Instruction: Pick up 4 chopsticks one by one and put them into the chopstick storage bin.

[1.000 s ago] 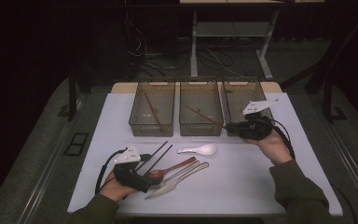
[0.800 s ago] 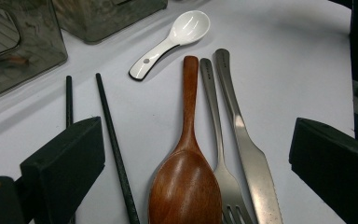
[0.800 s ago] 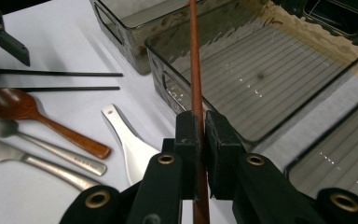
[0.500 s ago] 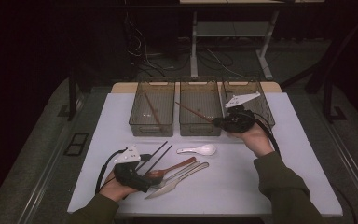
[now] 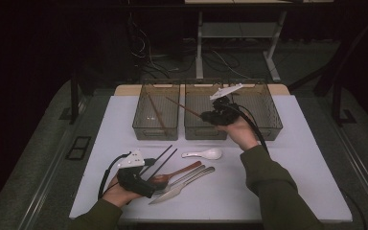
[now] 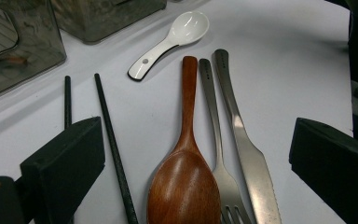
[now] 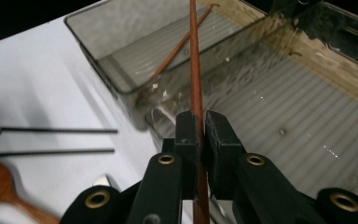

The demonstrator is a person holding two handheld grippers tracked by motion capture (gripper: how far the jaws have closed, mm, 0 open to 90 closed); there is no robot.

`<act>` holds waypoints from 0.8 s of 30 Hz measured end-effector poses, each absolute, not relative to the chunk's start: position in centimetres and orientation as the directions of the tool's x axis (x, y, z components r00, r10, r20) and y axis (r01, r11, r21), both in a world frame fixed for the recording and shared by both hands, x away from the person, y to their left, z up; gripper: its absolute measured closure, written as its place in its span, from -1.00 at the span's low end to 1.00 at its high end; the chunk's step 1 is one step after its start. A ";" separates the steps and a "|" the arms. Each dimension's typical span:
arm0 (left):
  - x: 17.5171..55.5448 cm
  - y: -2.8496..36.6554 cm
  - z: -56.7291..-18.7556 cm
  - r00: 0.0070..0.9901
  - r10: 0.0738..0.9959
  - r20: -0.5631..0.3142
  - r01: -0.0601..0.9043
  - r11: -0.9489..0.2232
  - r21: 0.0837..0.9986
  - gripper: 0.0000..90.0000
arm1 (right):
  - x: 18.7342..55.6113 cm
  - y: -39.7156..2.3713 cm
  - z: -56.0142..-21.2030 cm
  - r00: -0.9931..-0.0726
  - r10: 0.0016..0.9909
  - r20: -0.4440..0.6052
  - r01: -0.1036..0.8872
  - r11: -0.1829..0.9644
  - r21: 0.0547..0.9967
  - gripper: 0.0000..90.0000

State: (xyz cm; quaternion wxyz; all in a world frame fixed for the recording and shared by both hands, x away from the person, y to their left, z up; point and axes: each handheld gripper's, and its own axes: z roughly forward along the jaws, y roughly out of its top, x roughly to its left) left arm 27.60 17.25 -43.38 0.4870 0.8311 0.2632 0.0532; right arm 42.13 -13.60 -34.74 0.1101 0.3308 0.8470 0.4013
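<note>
My right gripper [image 5: 210,115] is shut on a brown chopstick [image 5: 184,107] and holds it over the middle clear bin [image 5: 204,132], tip slanting up and left. In the right gripper view the pads [image 7: 186,128] pinch the stick [image 7: 196,70] above the bin. A second brown chopstick [image 5: 155,113] lies in the left bin [image 5: 154,129]. My left gripper [image 5: 149,178] rests low on the mat, wide open, with its jaws either side of a wooden spoon [image 6: 186,163], a fork [image 6: 212,126] and a knife [image 6: 242,149] without touching them.
Two black chopsticks [image 5: 162,160] and a white ceramic spoon [image 5: 205,154] lie on the white mat [image 5: 292,158]. A third clear bin [image 5: 267,128] stands to the right. Dark floor, table legs and cables lie beyond the table's far edge.
My right gripper has carried the brown chopstick leftward, from over the right bin to over the middle one. The left gripper and the cutlery have stayed put.
</note>
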 end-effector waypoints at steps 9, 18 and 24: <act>27.6 17.2 -43.4 0.859 0.484 -0.167 0.381 -0.386 0.840 -0.95 | 44.4 -10.1 -34.5 -0.740 0.668 0.074 0.495 0.467 0.733 0.85; 27.6 17.1 -43.4 0.860 0.481 -0.171 0.380 -0.381 0.843 -0.95 | 46.9 -7.0 -35.7 -0.713 0.696 0.085 0.540 0.468 0.699 0.85; 27.6 17.2 -43.2 0.863 0.477 -0.168 0.376 -0.383 0.843 -0.95 | 48.1 -4.6 -36.0 -0.707 0.703 0.070 0.548 0.483 0.682 0.85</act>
